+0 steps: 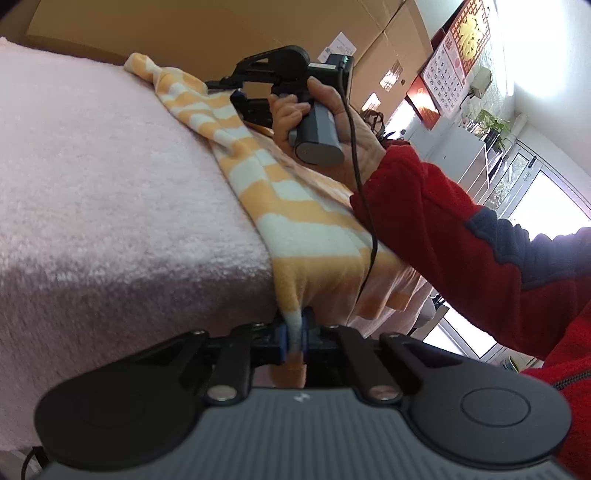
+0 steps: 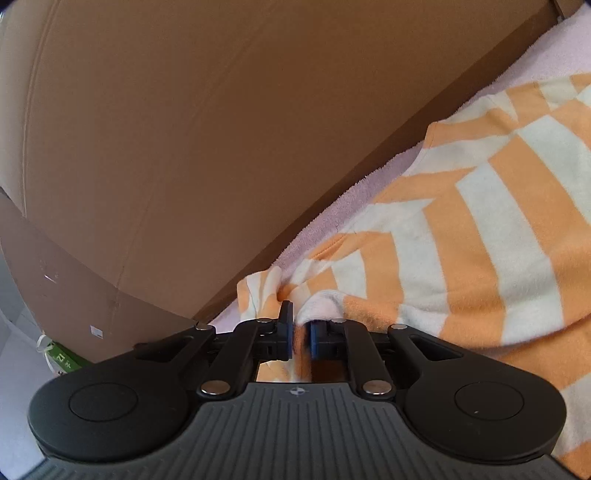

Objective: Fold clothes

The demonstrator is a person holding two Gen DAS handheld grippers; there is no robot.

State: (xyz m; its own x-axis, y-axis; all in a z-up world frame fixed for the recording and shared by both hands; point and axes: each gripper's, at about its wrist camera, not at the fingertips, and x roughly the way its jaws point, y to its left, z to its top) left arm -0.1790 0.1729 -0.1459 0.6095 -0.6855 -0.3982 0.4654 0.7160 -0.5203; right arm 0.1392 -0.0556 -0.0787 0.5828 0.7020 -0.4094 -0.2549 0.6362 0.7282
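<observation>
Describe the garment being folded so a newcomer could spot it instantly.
Find the pink fleecy blanket covering the surface before the cardboard boxes. On it lies the garment, soft and pinched by both tongs. Its orange-and-white stripes are the only pattern there.

Large cardboard boxes (image 2: 166, 129) are standing behind the pink terry-covered surface (image 1: 92, 177), while a wall calendar (image 1: 448, 70) is hanging near potted plants (image 1: 493, 125).
</observation>
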